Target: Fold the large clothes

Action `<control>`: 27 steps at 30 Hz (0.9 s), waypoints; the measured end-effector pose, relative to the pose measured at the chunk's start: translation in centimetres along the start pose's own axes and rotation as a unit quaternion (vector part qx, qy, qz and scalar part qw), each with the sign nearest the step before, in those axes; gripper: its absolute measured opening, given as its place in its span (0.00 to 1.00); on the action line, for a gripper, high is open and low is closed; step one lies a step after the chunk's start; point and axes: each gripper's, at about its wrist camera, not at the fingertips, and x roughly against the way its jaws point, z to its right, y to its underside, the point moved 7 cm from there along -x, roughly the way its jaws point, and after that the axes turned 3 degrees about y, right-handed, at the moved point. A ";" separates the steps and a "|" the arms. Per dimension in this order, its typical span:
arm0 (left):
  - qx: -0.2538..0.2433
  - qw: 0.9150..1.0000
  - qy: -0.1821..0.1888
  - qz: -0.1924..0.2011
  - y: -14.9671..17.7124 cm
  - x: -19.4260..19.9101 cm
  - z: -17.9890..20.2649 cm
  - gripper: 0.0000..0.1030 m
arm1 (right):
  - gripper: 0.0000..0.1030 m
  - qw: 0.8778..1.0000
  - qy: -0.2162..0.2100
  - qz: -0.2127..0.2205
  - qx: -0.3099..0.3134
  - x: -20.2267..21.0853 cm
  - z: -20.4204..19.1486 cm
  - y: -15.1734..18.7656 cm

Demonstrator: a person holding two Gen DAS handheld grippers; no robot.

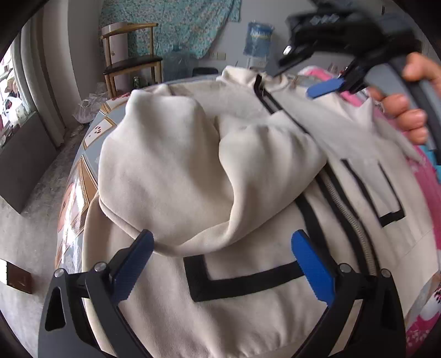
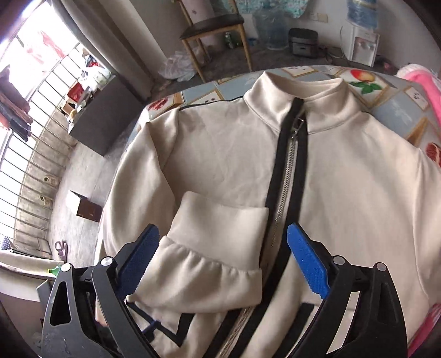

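A cream zip-up jacket point(image 2: 344, 192) with black trim lies front-up on the patterned table cover point(image 2: 397, 110), collar point(image 2: 325, 93) at the far side. Its left sleeve point(image 2: 215, 228) is folded across the chest, cuff beside the zipper point(image 2: 288, 176). My right gripper point(image 2: 223, 234) hovers open over that cuff, and the pads do not press on it. In the left wrist view my left gripper point(image 1: 223, 242) is open above the bunched sleeve point(image 1: 171, 170), holding nothing. The right gripper point(image 1: 308, 72) appears there too, held by a hand point(image 1: 408, 118) over the collar.
A pink garment point(image 2: 424, 82) lies at the table's right edge. Beyond the far edge stand a wooden chair point(image 2: 217, 24), a water dispenser point(image 2: 361, 41) and a large bottle point(image 2: 271, 27). A small box point(image 2: 85, 206) sits on the floor to the left.
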 end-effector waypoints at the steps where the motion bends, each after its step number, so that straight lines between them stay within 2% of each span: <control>1: 0.009 1.000 0.005 0.019 -0.2 1.0 -0.3 0.95 | 0.85 1.000 0.007 -0.009 -0.003 -0.6 0.2 -0.3; 4: 0.021 0.998 -0.012 0.054 -0.8 2.5 -1.9 0.95 | 0.81 0.998 -0.007 -0.049 -0.042 -2.4 1.3 -0.4; 6: 0.028 0.998 -0.022 0.043 -1.0 1.9 -3.0 0.95 | 0.71 0.995 -0.010 -0.074 -0.058 -3.3 2.0 0.1; 7: 0.037 0.998 -0.026 0.033 -1.2 1.3 -3.6 0.95 | 0.69 0.995 -0.015 -0.080 -0.064 -3.4 2.1 0.4; 10: 0.088 0.996 -0.010 -0.007 -0.8 -0.7 -5.3 0.95 | 0.61 0.992 -0.063 -0.080 -0.080 -2.7 1.8 1.4; 11: 0.107 0.994 0.001 -0.021 -0.5 -1.3 -5.7 0.95 | 0.58 0.992 -0.056 -0.078 -0.076 -2.4 2.0 1.6; 12: 0.115 0.993 0.004 -0.014 -0.6 -1.3 -5.9 0.95 | 0.58 0.994 -0.043 -0.076 -0.072 -2.3 2.3 1.8; 14: 0.110 0.994 -0.001 -0.016 -0.4 -1.4 -5.8 0.95 | 0.56 0.994 -0.033 -0.077 -0.074 -2.3 3.2 2.1; 19: 0.096 0.995 -0.004 -0.010 -0.4 -1.4 -5.8 0.95 | 0.50 0.992 -0.054 -0.080 -0.079 -2.7 3.8 2.7; 21: 0.101 0.995 0.000 -0.010 -0.3 -1.3 -5.7 0.95 | 0.34 0.990 -0.087 -0.081 -0.079 -2.3 3.5 2.9; 24: 0.090 0.996 -0.011 -0.017 -0.3 -1.5 -5.5 0.95 | 0.28 0.990 -0.098 -0.075 -0.061 -1.7 3.3 3.2; 26: 0.086 0.996 -0.021 -0.019 -0.3 -1.7 -5.4 0.95 | 0.12 0.989 -0.110 -0.074 -0.060 -1.3 3.5 3.4; 27: 0.087 0.996 -0.022 -0.023 -0.4 -1.7 -5.5 0.95 | 0.10 0.988 -0.127 -0.068 -0.061 -0.9 3.4 3.5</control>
